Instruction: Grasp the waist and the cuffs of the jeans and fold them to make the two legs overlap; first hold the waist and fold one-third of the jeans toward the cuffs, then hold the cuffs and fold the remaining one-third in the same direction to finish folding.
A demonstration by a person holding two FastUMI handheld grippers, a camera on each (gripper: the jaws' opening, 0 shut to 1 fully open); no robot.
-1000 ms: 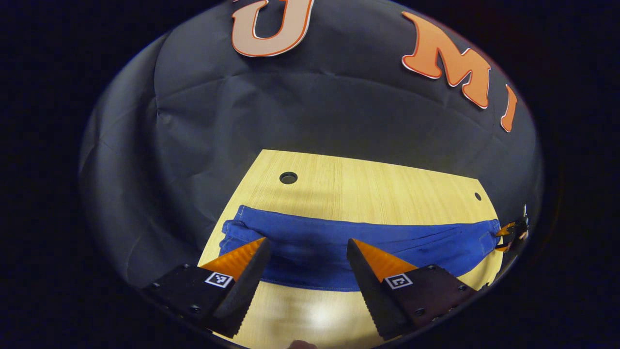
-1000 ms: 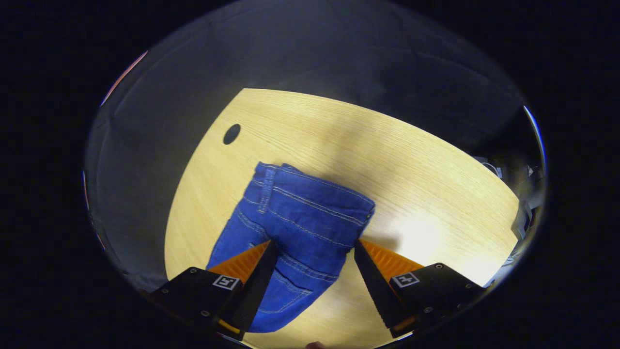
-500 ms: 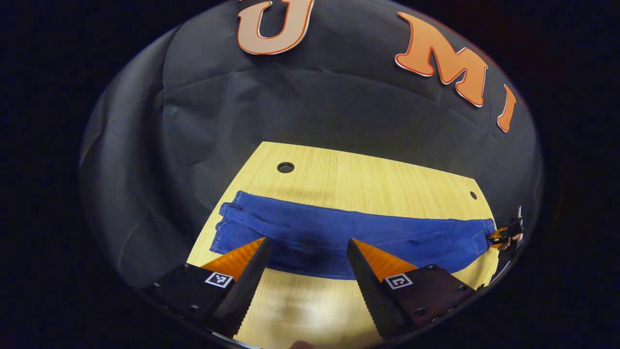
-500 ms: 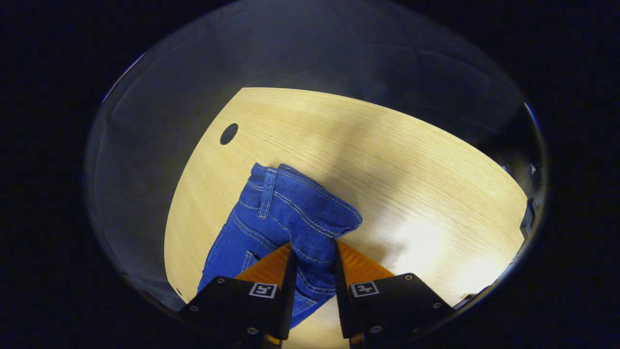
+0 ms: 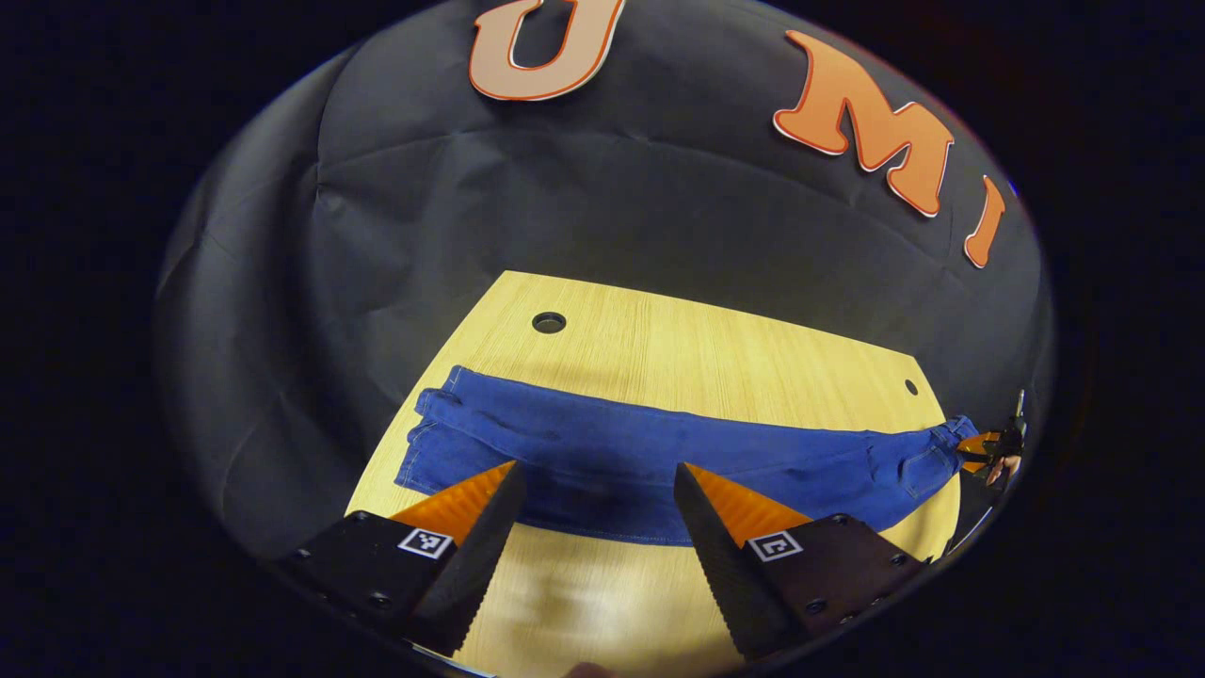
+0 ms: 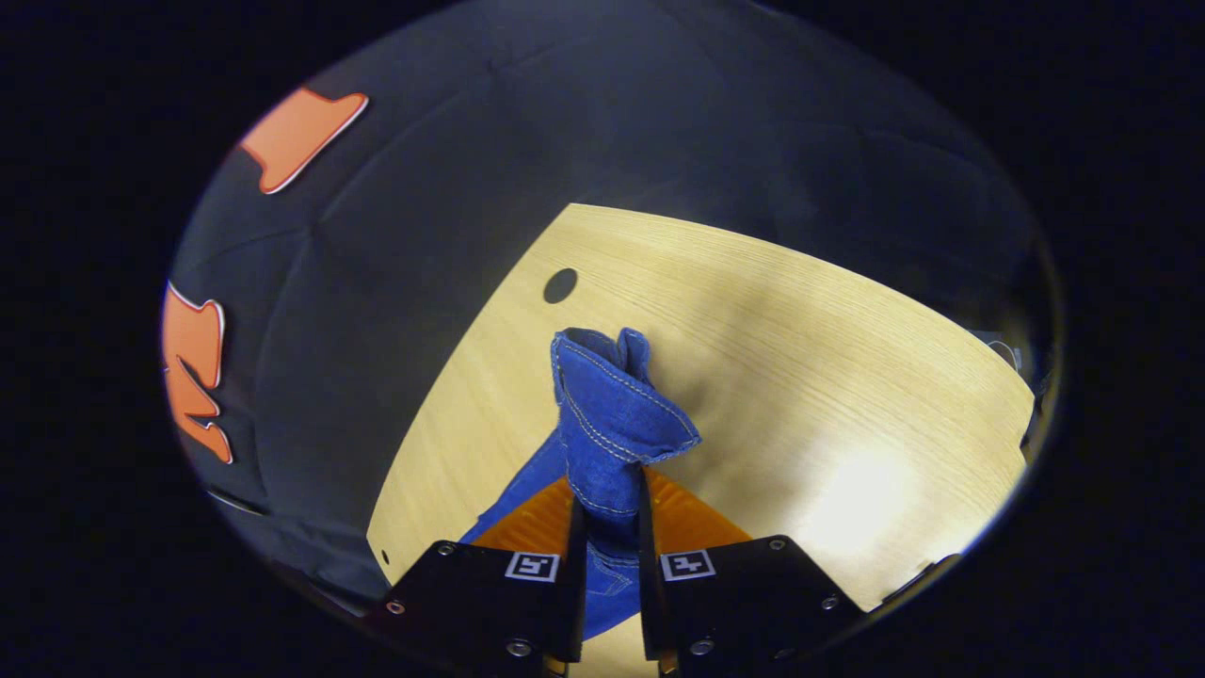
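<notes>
From the left gripper view, the jeans [image 5: 659, 461] lie stretched out in a long blue band across the wooden table [image 5: 697, 348], running from near one side edge to the other. The cuffs [image 5: 428, 443] sit close to the table's left edge as this camera sees it, flat on the wood. The left gripper [image 5: 598, 513] hangs above the table's near edge with its fingers spread wide apart, nothing between them; the near hem of the jeans shows in the gap between the fingertips, just beyond them. Whether the tips touch the cloth I cannot tell from here. Far off at the other end, the waist [image 5: 932, 452] rises a little off the table by its right edge, where the right gripper [image 5: 984, 447] has it pinched; that part is small and hard to make out. A round hole [image 5: 549, 322] sits in the table beyond the jeans, towards the far edge.

From the right gripper view, the right gripper [image 6: 607, 518] is closed down narrow, both fingers pressing on the denim of the waist [image 6: 612, 405], which stands bunched up in a crumpled fold above the fingertips. The rest of the jeans trails down behind the fingers towards the table's near edge. Another round hole [image 6: 560, 284] lies near the table's far corner, just past the bunched waist.
</notes>
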